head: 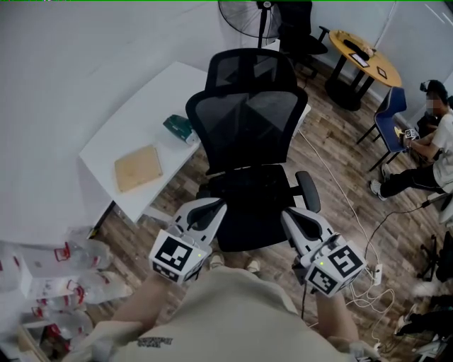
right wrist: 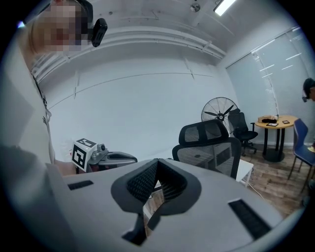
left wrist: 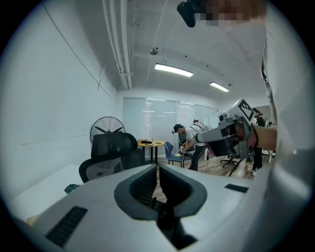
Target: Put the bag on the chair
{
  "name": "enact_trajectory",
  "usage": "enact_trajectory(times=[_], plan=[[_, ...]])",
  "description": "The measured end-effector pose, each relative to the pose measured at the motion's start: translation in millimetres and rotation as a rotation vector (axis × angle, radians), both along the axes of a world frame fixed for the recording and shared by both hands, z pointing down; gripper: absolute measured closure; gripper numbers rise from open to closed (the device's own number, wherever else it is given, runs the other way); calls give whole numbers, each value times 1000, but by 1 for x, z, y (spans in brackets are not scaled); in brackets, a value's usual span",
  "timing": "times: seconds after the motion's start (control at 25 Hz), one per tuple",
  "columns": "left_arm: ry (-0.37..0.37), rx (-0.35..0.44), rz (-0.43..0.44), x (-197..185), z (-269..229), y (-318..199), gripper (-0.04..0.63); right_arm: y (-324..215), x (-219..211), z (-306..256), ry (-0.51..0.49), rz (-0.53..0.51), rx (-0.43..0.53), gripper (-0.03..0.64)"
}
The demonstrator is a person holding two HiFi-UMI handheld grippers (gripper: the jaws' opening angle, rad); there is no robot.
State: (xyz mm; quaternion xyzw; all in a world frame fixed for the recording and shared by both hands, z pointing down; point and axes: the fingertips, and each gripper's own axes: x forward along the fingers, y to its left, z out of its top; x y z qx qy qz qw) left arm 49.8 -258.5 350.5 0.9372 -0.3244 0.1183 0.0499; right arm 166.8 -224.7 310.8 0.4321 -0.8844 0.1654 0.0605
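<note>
Well left of the chair [head: 248,120], red bottle labels [head: 67,249] blur unreadably.

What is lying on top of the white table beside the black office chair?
A flat tan board and a green packet lie on the white table. The backrest of the office chair covers the table's right edge, so anything there cannot be seen.

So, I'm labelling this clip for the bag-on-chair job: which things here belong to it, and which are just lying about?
Job: black office chair; left tongs, right tongs, both shut and empty. No bag in view.
Lying about: white table, wooden board, green pack, water bottles, fan.
</note>
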Motion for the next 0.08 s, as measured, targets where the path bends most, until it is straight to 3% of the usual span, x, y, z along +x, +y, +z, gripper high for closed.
enact_trajectory(times=[0.08], plan=[[-3,2,1,-1,-1,1,561,0,1,0,3,2,0,595]])
